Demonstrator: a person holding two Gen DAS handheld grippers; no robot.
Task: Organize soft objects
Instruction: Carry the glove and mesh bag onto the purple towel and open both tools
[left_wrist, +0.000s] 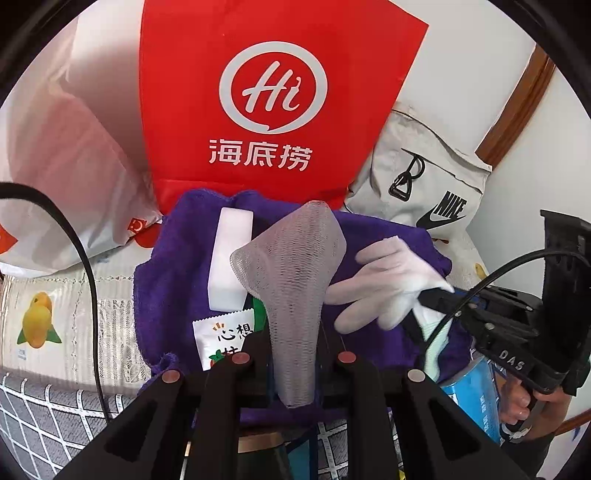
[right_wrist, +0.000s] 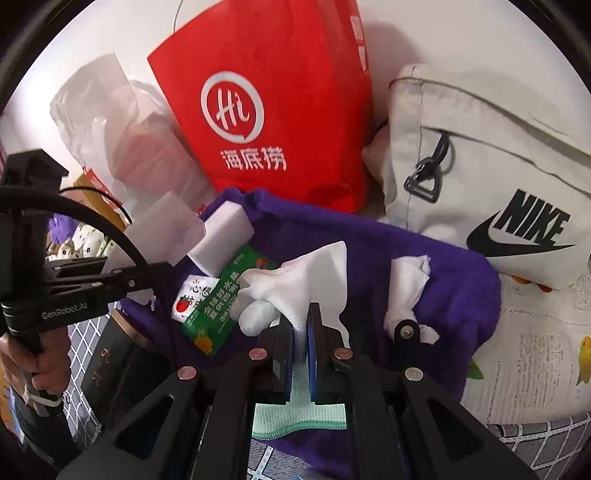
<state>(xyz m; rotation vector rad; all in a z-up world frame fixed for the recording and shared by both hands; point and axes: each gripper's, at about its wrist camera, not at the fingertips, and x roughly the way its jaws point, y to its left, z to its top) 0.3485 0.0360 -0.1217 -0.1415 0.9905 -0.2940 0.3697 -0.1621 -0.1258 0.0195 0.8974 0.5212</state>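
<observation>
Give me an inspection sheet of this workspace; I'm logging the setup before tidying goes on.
Surface: purple towel spread over a fruit-print cloth.
Job's things: mesh net, white glove, white sponge block.
Clutter: green snack packet, blue packet.
Grippers: left hand-held gripper shut on the mesh net; right hand-held gripper shut on the white glove.
Cables: black cable at the left.
Surroundings: red bag, grey Nike bag, white plastic bag, white wall.

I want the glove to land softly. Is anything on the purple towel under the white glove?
Nothing visible lies right under the white glove, held by the right gripper. On the purple towel nearby are a green snack packet, a white sponge block and another white glove.
</observation>
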